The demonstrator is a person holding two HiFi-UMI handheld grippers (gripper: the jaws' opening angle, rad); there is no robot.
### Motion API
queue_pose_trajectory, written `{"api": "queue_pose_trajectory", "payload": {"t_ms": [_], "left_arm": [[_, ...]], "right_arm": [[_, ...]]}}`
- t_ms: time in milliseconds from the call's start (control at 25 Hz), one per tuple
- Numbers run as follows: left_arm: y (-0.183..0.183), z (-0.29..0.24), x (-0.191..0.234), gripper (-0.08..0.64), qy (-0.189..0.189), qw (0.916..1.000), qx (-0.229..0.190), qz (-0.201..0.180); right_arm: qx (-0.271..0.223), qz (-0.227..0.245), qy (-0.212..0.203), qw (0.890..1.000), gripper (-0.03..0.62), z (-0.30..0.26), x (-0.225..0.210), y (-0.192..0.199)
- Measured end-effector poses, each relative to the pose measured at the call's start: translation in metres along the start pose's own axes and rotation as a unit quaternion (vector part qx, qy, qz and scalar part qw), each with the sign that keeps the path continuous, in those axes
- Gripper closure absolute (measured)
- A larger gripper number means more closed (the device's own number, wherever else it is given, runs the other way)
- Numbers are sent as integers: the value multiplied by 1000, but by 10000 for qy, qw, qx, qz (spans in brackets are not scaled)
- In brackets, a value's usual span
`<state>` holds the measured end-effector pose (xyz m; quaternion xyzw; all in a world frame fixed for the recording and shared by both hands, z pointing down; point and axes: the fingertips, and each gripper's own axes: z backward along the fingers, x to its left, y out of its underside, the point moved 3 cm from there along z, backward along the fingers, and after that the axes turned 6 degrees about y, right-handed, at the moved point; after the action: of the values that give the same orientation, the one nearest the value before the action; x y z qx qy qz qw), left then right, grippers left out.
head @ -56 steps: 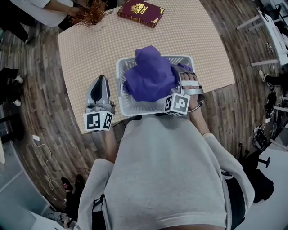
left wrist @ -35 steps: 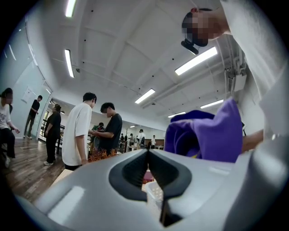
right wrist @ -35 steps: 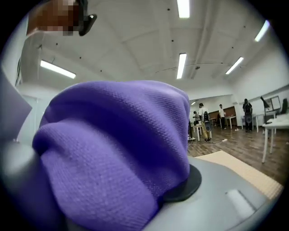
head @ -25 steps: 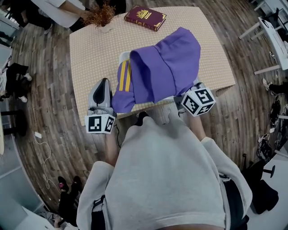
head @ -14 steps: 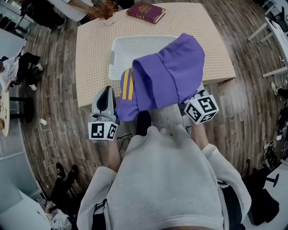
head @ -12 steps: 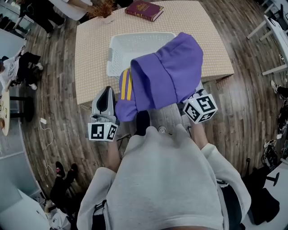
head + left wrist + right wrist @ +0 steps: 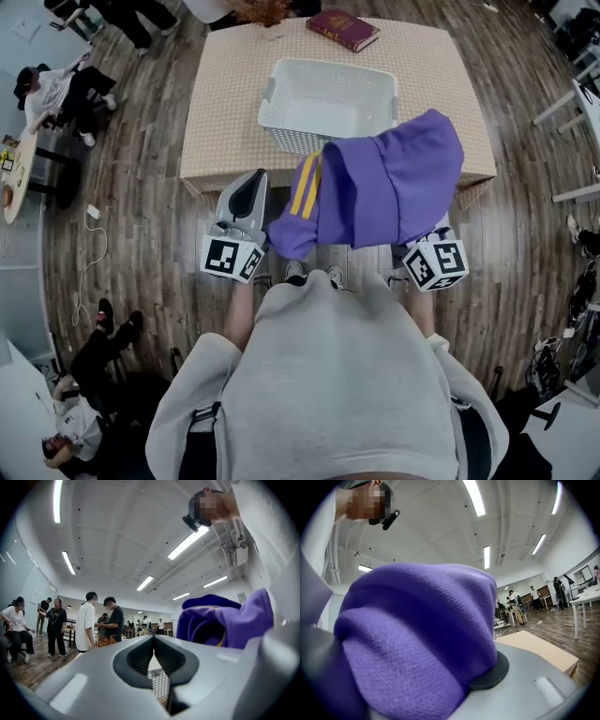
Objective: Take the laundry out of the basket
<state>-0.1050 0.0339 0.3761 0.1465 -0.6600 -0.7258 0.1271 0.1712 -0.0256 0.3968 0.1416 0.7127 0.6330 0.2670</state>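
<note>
Purple knit garment (image 7: 384, 192) with yellow stripes hangs bunched from the right gripper (image 7: 433, 258), jaws clamped on the cloth, held up over the near edge of the checked surface (image 7: 225, 122). Rectangular white perforated plastic basket (image 7: 274, 94) stands behind it. Left gripper (image 7: 251, 183), smooth grey, is closed on nothing.

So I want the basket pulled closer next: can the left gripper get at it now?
Probably yes: nothing lies between the left gripper and the near wall of the white basket, and the purple garment hangs to its right. But its jaws are together and it sits short of the table.
</note>
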Motion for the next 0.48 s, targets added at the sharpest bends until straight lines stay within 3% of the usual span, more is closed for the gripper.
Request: {"api": "queue_pose_trajectory", "payload": {"t_ms": [480], "left_arm": [[-13, 147, 27, 552, 219, 9997, -105, 100]], "right_arm": [[-9, 171, 402, 9990, 368, 71, 129, 27]]}}
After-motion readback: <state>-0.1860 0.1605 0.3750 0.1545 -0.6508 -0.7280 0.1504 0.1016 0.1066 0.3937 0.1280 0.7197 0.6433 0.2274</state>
